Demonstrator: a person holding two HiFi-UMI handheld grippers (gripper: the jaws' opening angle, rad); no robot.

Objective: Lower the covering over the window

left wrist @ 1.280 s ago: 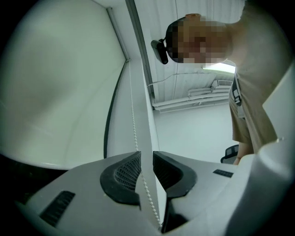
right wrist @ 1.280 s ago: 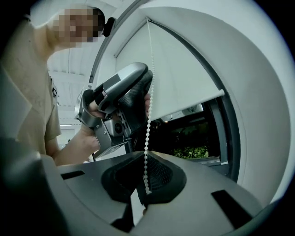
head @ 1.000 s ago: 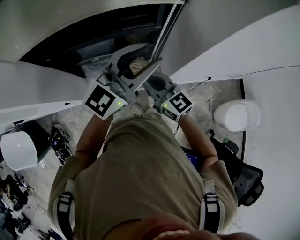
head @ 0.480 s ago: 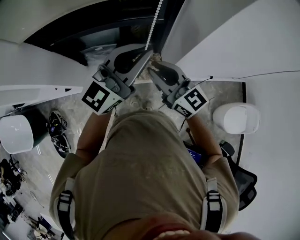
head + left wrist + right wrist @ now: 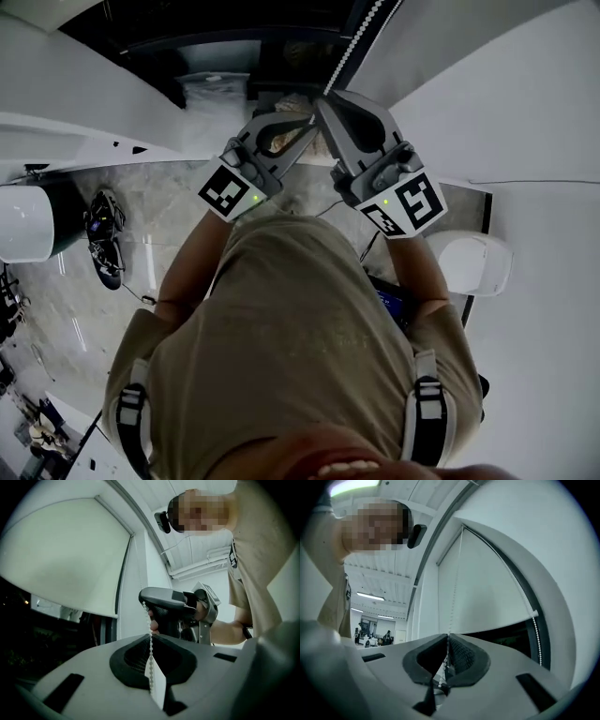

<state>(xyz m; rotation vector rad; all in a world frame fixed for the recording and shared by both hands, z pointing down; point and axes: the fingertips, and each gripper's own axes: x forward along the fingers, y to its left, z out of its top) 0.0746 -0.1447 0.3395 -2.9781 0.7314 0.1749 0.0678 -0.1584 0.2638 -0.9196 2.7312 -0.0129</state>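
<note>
Dim, fisheye-bent frames with dark corners; ceiling strip light (image 5: 370, 596) glows, window (image 5: 33, 639) black.

blind (image 5: 61, 559): matt off-white cloth
bead chain (image 5: 146, 620): glossy white plastic
left gripper (image 5: 151, 641): smooth matt grey plastic, ribbed black pads (image 5: 133, 656)

Floor (image 5: 159, 202): grey marbled tile, glossy w/ light streaks. At left a white rounded object (image 5: 23, 225) sits on it, w/ a black tangled item (image 5: 101, 239) just beside. At right, another white rounded object (image 5: 478, 264), near a dark item (image 5: 394, 309), partly hidden.
</note>
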